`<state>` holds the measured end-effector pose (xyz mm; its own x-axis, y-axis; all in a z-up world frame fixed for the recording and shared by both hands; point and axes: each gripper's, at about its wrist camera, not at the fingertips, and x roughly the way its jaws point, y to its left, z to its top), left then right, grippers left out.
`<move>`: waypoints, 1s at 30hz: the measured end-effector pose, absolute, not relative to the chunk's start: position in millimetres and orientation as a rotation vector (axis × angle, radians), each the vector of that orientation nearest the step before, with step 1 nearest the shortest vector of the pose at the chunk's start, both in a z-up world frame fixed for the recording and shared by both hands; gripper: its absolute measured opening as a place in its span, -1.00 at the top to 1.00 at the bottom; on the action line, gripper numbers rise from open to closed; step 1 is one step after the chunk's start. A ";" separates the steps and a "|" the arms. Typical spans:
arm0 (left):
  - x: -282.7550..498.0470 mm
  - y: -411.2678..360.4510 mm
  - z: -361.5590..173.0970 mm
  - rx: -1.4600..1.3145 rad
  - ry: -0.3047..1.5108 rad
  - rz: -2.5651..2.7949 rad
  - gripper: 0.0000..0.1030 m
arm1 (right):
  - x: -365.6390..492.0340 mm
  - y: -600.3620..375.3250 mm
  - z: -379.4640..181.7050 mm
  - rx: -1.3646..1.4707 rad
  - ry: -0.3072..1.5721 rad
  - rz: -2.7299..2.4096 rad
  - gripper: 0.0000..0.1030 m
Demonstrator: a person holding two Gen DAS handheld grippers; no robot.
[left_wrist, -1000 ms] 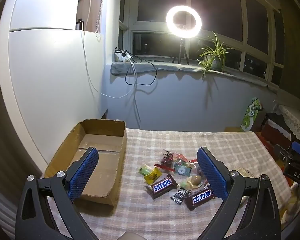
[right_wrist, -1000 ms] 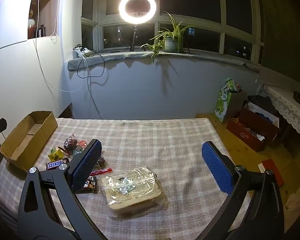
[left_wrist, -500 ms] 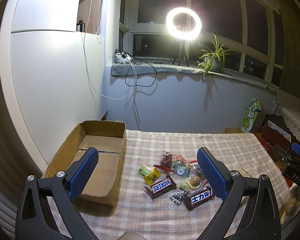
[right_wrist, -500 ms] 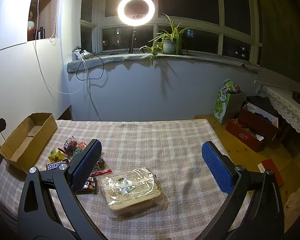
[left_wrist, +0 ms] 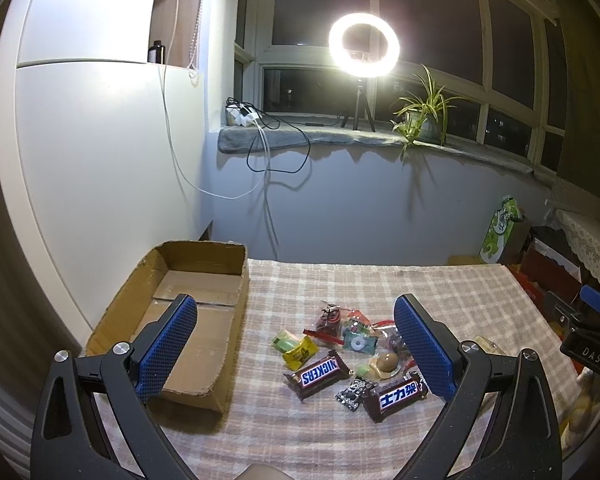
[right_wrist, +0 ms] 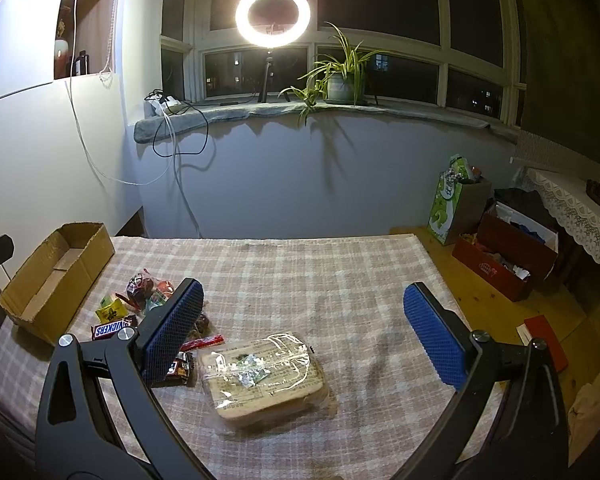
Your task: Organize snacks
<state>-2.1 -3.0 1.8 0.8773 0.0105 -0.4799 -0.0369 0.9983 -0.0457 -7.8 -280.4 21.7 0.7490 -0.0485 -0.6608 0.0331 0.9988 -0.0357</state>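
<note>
Both claws spread wide, holding nothing. Left claw [left_wrist: 296, 344] hangs above the near edge of the checked surface [left_wrist: 380, 280], right claw [right_wrist: 304, 328] likewise.

Nearest under the right claw we see one wrapped bread pack [right_wrist: 266, 376], lying flat on the cloth, apart from everything else but close to the candy pile.

Under the left claw, the snack pile. We count two Snickers bars: one with English lettering [left_wrist: 318, 370], one with Chinese lettering [left_wrist: 396, 394], with a small dark patterned packet [left_wrist: 350, 390] between them. Behind these: one yellow candy [left_wrist: 300, 354], one green candy [left_wrist: 283, 340], one round brown sweet in clear wrap [left_wrist: 385, 362], one teal packet [left_wrist: 358, 342], one dark red packet [left_wrist: 328, 318]. More wrappers sit behind the right finger; exact count there we can't tell.

Left of the pile, one open cardboard box [left_wrist: 140, 300], nothing inside, just beside the snacks, not touching.

Far back on the windowsill: one ring light [left_wrist: 364, 45], one potted plant [left_wrist: 422, 118].
</note>
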 end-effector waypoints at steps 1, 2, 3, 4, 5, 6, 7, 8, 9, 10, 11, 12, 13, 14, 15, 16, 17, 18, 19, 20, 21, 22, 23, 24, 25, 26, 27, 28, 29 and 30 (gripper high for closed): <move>-2.1 -3.3 1.8 -0.053 0.500 0.025 -0.93 | -7.8 -279.9 20.4 -0.024 0.724 -0.044 -0.98; -2.1 -3.4 1.8 -0.053 0.500 0.025 -0.93 | -7.9 -279.7 20.1 -0.024 0.725 -0.042 -0.98; -2.0 -3.5 1.8 -0.052 0.500 0.025 -0.93 | -8.0 -279.5 19.9 -0.024 0.725 -0.041 -0.98; -2.2 -3.3 1.6 -0.053 0.500 0.024 -0.93 | -7.8 -278.7 19.0 -0.025 0.726 -0.041 -0.98; -2.2 -3.3 1.6 -0.053 0.500 0.025 -0.93 | -7.1 -277.6 18.3 -0.025 0.728 -0.042 -0.98; -1.8 -3.5 1.7 -0.055 0.500 0.025 -0.93 | -6.9 -276.8 17.7 -0.025 0.729 -0.042 -0.98; -2.2 -3.5 1.6 -0.055 0.500 0.024 -0.93 | -7.0 -276.1 17.3 -0.027 0.730 -0.041 -0.98; -2.4 -3.8 1.5 -0.053 0.499 0.024 -0.93 | -6.8 -275.9 17.5 -0.028 0.730 -0.043 -0.98; -2.3 -3.8 1.5 -0.052 0.500 0.024 -0.93 | -7.4 -275.7 17.1 -0.029 0.729 -0.043 -0.98; -2.4 -3.7 1.5 -0.053 0.500 0.024 -0.93 | -6.7 -276.3 17.6 -0.025 0.729 -0.042 -0.98; -2.5 -3.7 1.4 -0.053 0.500 0.025 -0.93 | -6.6 -276.1 17.7 -0.025 0.730 -0.042 -0.98; -2.2 -4.0 1.7 -0.053 0.500 0.025 -0.93 | -6.8 -275.9 17.6 -0.025 0.729 -0.042 -0.98; -2.4 -3.7 1.4 -0.054 0.500 0.025 -0.93 | -6.6 -275.9 17.8 -0.025 0.729 -0.042 -0.98; -2.5 -3.7 1.3 -0.054 0.499 0.025 -0.93 | -6.4 -275.9 17.9 -0.025 0.730 -0.042 -0.98; -2.5 -3.8 1.3 -0.053 0.499 0.025 -0.93 | -6.9 -275.4 17.1 -0.024 0.730 -0.041 -0.98; -2.5 -3.7 1.3 -0.053 0.499 0.025 -0.93 | -6.4 -275.5 17.9 -0.026 0.731 -0.042 -0.98; -2.2 -4.2 1.4 -0.054 0.499 0.025 -0.93 | -6.4 -275.5 17.9 -0.027 0.731 -0.043 -0.98; -2.2 -4.1 1.4 -0.054 0.499 0.025 -0.93 | -6.5 -275.7 17.9 -0.027 0.731 -0.042 -0.98; -2.4 -3.5 1.2 -0.054 0.500 0.024 -0.93 | -6.7 -275.7 17.6 -0.026 0.732 -0.042 -0.98; -2.4 -3.5 1.2 -0.053 0.500 0.024 -0.93 | -6.7 -275.8 17.7 -0.025 0.731 -0.042 -0.98; -2.4 -3.4 1.2 -0.053 0.499 0.024 -0.93 | -6.8 -275.8 17.6 -0.025 0.730 -0.042 -0.98; -2.4 -3.3 1.1 -0.054 0.500 0.025 -0.93 | -6.7 -275.9 17.6 -0.026 0.730 -0.043 -0.98; -1.7 -3.8 0.9 -0.054 0.500 0.024 -0.93 | -6.6 -276.2 17.6 -0.026 0.730 -0.043 -0.98; -1.3 -4.0 1.1 -0.054 0.500 0.024 -0.93 | -6.8 -276.2 17.4 -0.025 0.730 -0.042 -0.98; -1.8 -3.9 0.8 -0.054 0.500 0.025 -0.93 | -7.0 -276.2 17.1 -0.026 0.730 -0.042 -0.98; -1.8 -3.9 0.8 -0.054 0.500 0.025 -0.93 | -6.6 -276.5 17.4 -0.026 0.731 -0.043 -0.98; -1.5 -4.2 0.9 -0.054 0.500 0.025 -0.93 | -6.8 -276.7 17.2 -0.025 0.732 -0.043 -0.98; -1.7 -3.9 0.8 -0.054 0.500 0.024 -0.93 | -6.8 -276.8 17.3 -0.025 0.731 -0.042 -0.98; -1.4 -4.3 0.8 -0.054 0.501 0.024 -0.93 | -6.5 -275.4 17.7 -0.026 0.732 -0.042 -0.98; -1.7 -3.9 0.7 -0.054 0.501 0.025 -0.93 | -6.7 -275.4 17.6 -0.026 0.732 -0.042 -0.98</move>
<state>-1.7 -3.9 0.7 0.8770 0.0105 -0.4803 -0.0368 0.9983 -0.0453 -6.7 -275.4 17.6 0.7431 -0.0476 -0.6674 0.0292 0.9988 -0.0388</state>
